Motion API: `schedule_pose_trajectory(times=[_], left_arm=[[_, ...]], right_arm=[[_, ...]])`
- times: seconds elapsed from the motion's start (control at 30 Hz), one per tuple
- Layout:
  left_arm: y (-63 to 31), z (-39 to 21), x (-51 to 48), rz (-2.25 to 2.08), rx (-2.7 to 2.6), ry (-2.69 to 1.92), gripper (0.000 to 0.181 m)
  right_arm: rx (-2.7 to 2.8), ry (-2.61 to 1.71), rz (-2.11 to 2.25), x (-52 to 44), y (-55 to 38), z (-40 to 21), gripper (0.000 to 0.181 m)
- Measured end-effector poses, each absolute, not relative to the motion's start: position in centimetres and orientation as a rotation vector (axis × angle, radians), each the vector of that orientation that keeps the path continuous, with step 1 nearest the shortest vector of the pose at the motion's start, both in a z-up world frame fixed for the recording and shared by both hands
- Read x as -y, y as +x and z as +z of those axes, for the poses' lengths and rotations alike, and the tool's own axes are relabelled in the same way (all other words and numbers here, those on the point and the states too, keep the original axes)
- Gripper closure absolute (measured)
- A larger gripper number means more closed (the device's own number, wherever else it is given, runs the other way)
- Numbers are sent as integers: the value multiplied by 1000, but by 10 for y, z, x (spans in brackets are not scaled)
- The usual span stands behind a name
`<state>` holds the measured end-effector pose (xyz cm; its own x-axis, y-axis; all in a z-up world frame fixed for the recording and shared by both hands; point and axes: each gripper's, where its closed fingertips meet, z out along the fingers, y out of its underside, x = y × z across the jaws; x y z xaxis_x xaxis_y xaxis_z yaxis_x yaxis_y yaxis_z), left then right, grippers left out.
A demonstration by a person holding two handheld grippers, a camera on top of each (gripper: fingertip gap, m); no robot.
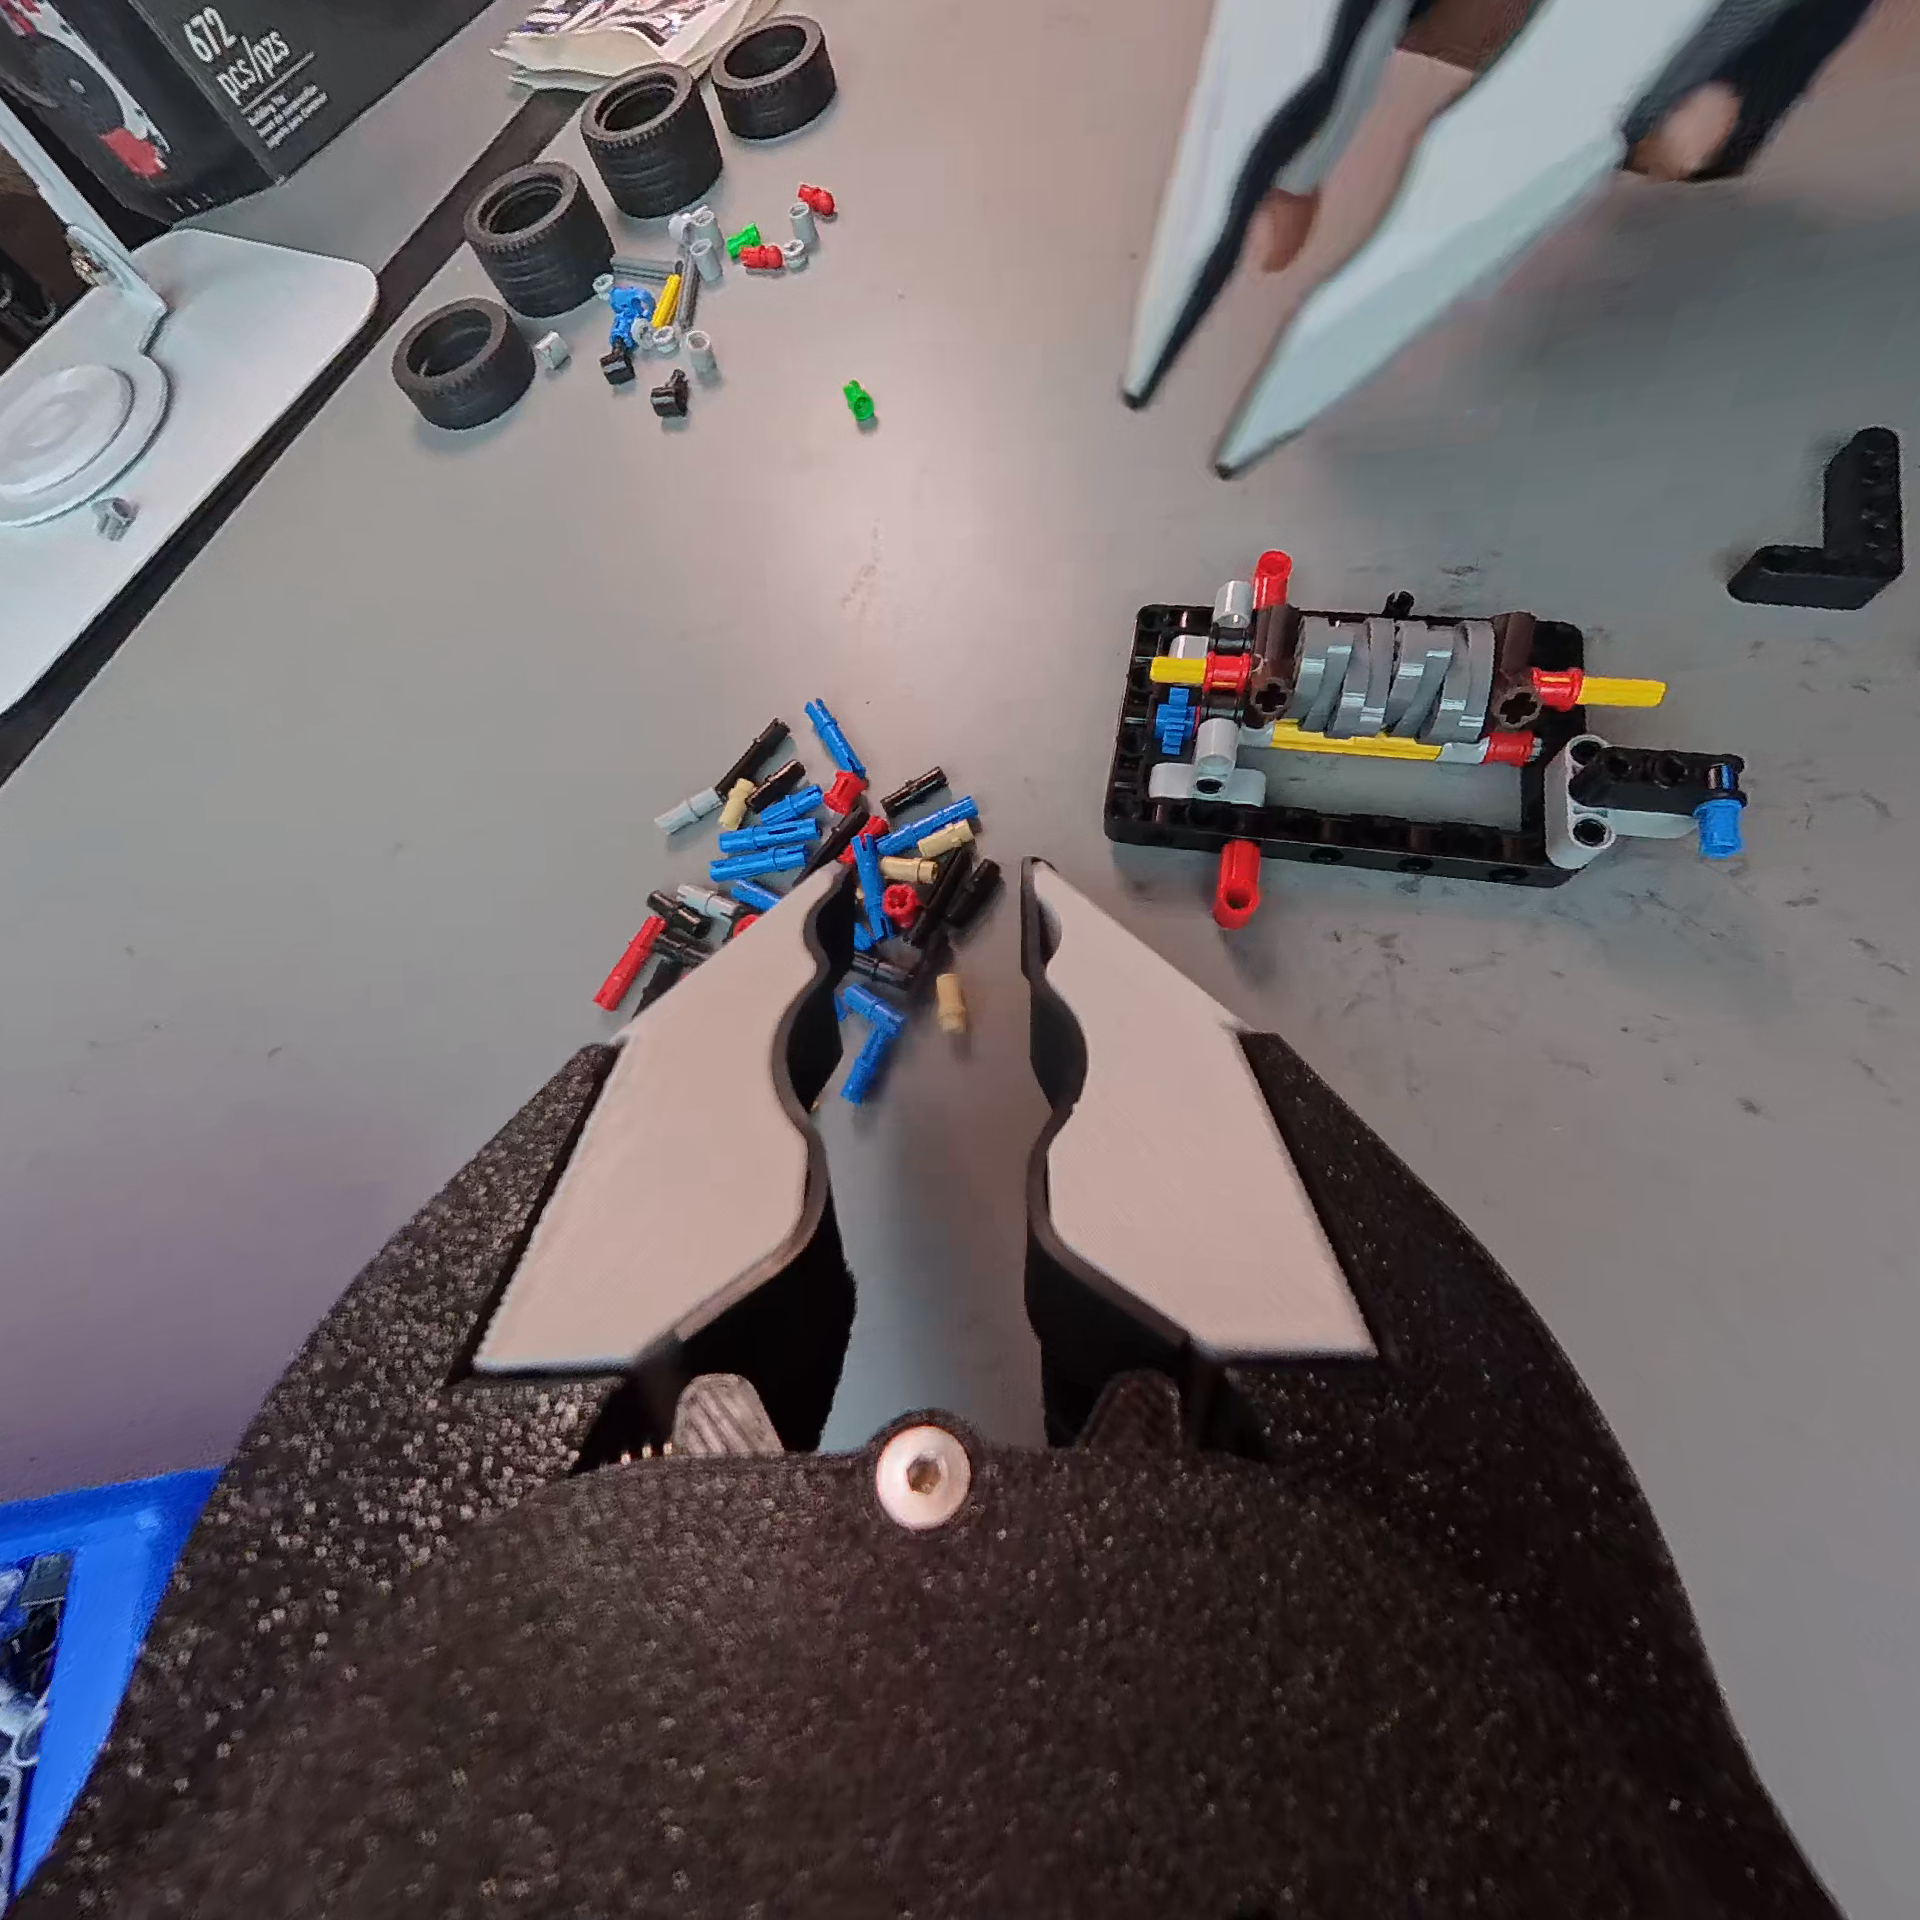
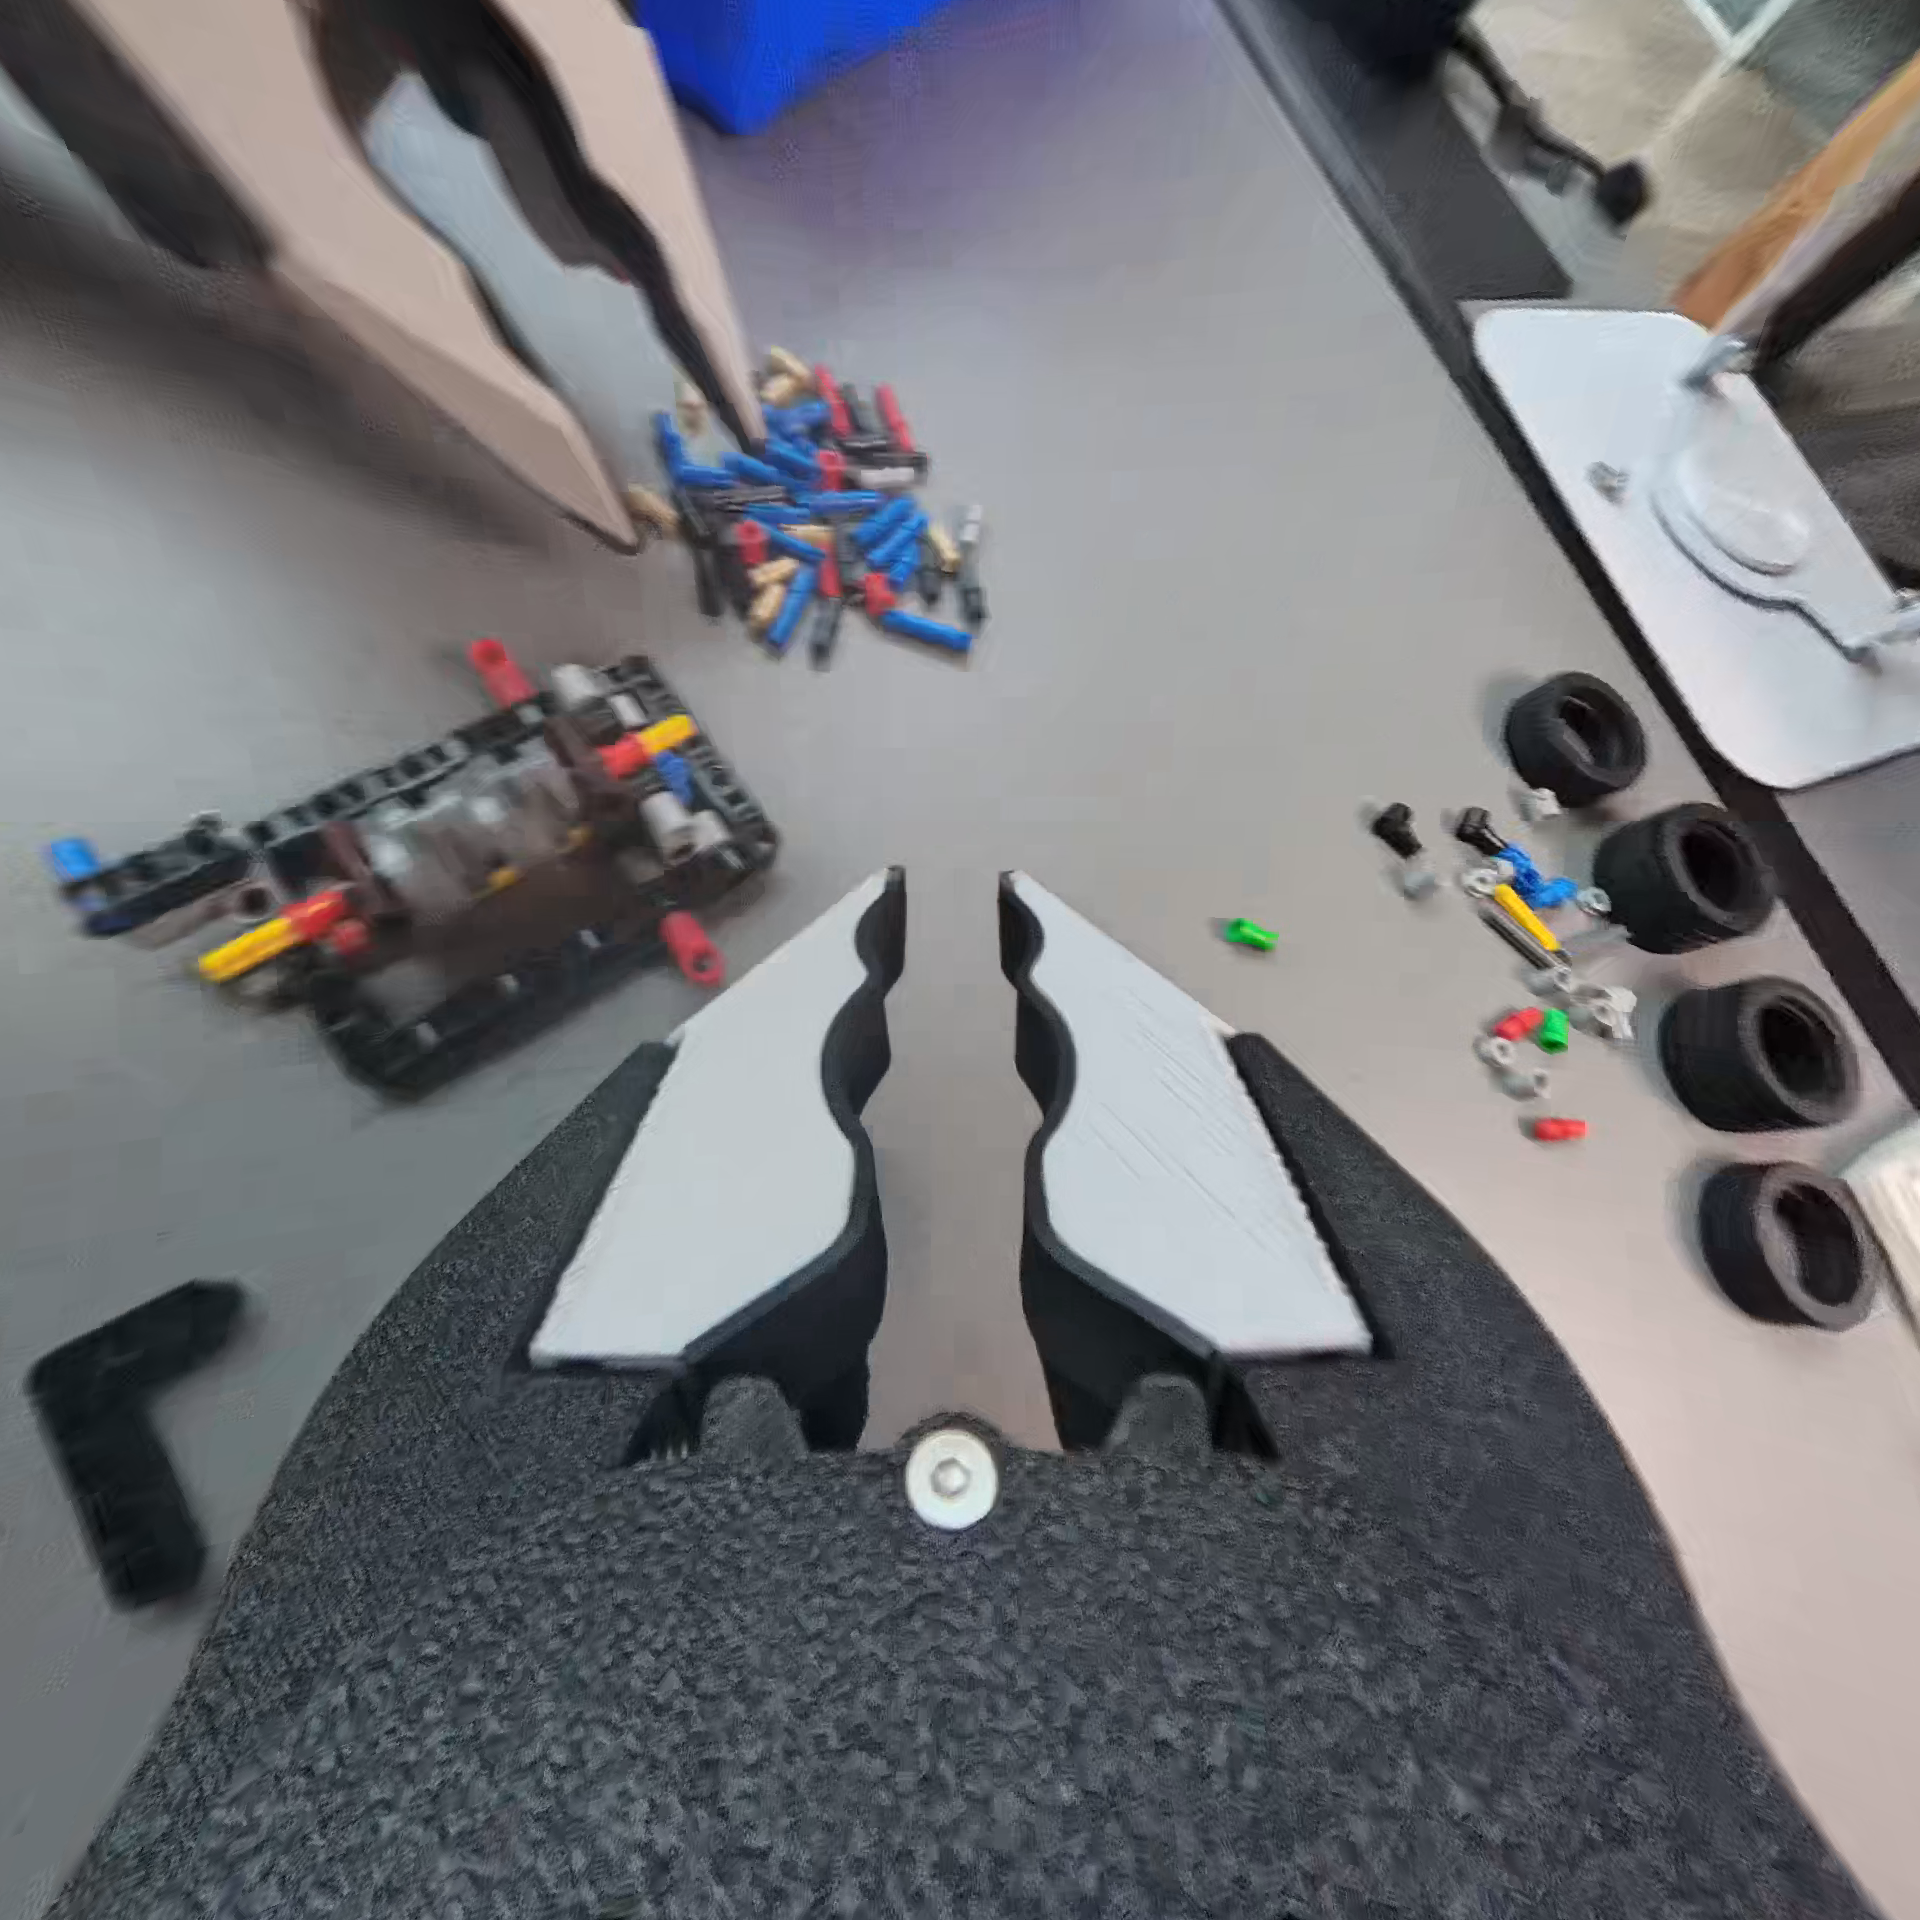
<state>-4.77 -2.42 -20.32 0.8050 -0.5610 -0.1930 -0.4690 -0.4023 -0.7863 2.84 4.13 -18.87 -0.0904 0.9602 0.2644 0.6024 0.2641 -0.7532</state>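
My left gripper (image 1: pixel 930 873) tilts down over the pile of small pins (image 1: pixel 831 842), fingers parted and empty, tips at the pile's six o'clock edge. The black frame assembly (image 1: pixel 1340 748) lies at three o'clock of it. My right gripper (image 2: pixel 951 883) hangs above bare table (image 2: pixel 1143 520), jaws spread, grasping nothing; tyres (image 2: pixel 1683 878) sit at its three o'clock.

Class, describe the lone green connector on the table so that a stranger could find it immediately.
Start at the row of four black rubber tyres on the grey table, with a scatter of small coloured parts beside them. Just beyond that scatter, towards the black-framed brick assembly, lies the small green plastic connector. It lies alone on bare table, apart from the scatter.
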Motion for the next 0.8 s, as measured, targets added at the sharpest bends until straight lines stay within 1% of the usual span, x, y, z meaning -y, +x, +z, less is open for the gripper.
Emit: schedule_pose_trajectory(times=[0.1,0.23,0.3,0.37,0.57,0.73,0.8], left_arm=[[-42,-205,25,-120,-788,-2063,150],[-42,-206,26,-95,-798,-2066,150],[-44,-204,26,-98,-786,-2061,150],[-45,-203,25,-110,-776,-2060,150],[-46,-203,26,-108,-781,-2060,150],[-47,-201,25,-105,-771,-2053,150],[-47,-201,25,-108,-767,-2057,150]], right_arm=[[1611,-1604,440,-106,22,-197,163],[1606,-1768,430,-129,21,-219,164],[1598,-1780,433,-130,20,-221,172],[1602,-1794,414,-132,22,-222,175],[1597,-1818,424,-137,21,-221,175],[1396,-1750,387,-193,4,-189,175],[1388,-1775,358,-214,-1,-194,172]])
